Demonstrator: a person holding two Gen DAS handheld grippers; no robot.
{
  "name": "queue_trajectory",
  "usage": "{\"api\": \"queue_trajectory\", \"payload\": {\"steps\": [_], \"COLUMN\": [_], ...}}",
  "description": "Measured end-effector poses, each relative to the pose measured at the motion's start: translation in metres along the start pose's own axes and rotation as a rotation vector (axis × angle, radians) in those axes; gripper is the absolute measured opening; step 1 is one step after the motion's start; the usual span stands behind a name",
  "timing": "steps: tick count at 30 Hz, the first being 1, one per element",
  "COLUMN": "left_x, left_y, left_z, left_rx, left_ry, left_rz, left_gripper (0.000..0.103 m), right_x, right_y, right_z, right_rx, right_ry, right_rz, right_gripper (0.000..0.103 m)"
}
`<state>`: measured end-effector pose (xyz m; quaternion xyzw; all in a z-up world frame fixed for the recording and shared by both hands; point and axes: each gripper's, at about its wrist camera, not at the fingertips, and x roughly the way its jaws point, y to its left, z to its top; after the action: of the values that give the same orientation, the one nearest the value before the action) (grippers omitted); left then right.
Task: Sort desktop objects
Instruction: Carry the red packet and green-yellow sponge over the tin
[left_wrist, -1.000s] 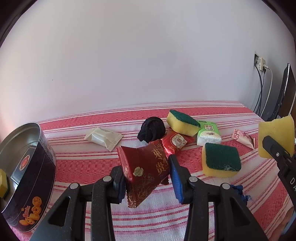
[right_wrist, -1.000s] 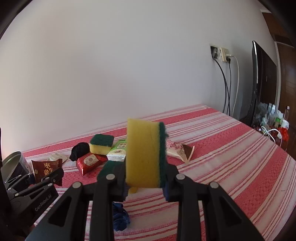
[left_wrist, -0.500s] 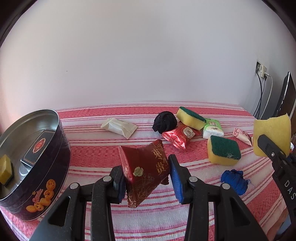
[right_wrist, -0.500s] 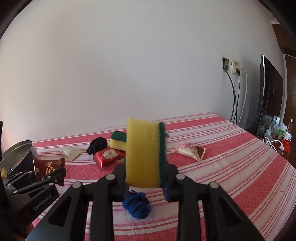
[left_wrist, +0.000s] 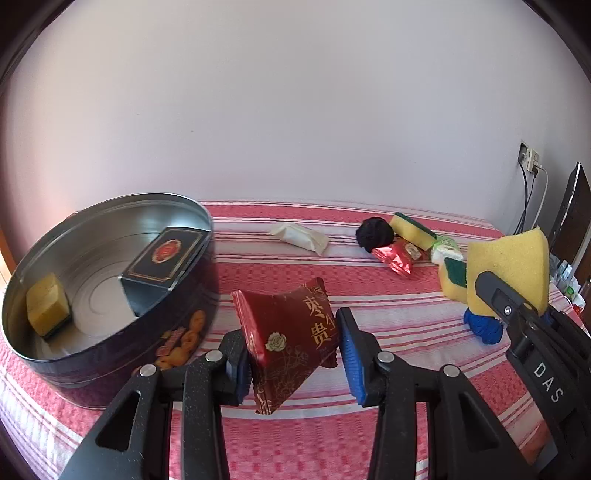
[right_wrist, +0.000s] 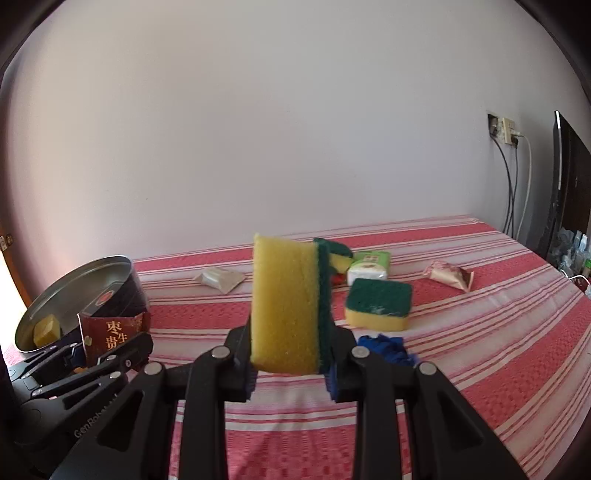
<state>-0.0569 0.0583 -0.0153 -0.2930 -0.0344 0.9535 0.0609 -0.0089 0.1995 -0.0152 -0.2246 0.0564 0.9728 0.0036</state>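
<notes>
Gripping one red packet (left_wrist: 291, 339) in left claw (left_wrist: 291, 363); right claw (right_wrist: 290, 373) clamping one sponge (right_wrist: 286, 304)

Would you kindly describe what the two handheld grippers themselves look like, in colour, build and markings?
Both are matte black, speckled frames with triangular cut-outs and silver round bolts. The left gripper has blue ribbed pads inside its fingers; the right gripper shows blue pads too. White lettering marks their sides: "DAS" on the right, "GenRobo" on the left. No cables or sleeves show.

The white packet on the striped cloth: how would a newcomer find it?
Start at the round tin on the left. Right of it, towards the wall, the white packet lies alone on the cloth. Unlike the neighbouring snack packets, it is plain and cream-white.
</notes>
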Motion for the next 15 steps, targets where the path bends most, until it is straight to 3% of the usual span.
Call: {"api": "queue_trajectory", "payload": {"steps": [5, 8, 11, 15], "left_x": [-0.017, -0.025, -0.038, -0.051], "left_y": [0.043, 0.064, 0.074, 0.102], "left_z": [0.002, 0.005, 0.007, 0.011], "left_rx": [-0.045, -0.089, -0.077, -0.141], "left_ry": [-0.024, -0.02, -0.062, -0.079], "left_rz": [0.059, 0.013, 0.088, 0.065], "left_gripper": [0.043, 0.043, 0.043, 0.043], "right_x": [0.003, 0.003, 0.002, 0.001], "right_y": [0.04, 0.064, 0.09, 0.115], "right_z": [-0.002, 0.001, 0.004, 0.008], "right_rx": [-0.032, -0.043, -0.062, -0.074], "right_ry": [0.028, 0.028, 0.015, 0.004], "right_rz": [0.083, 0.133, 0.175, 0.218], "right_gripper": [0.028, 0.028, 0.028, 0.028]}}
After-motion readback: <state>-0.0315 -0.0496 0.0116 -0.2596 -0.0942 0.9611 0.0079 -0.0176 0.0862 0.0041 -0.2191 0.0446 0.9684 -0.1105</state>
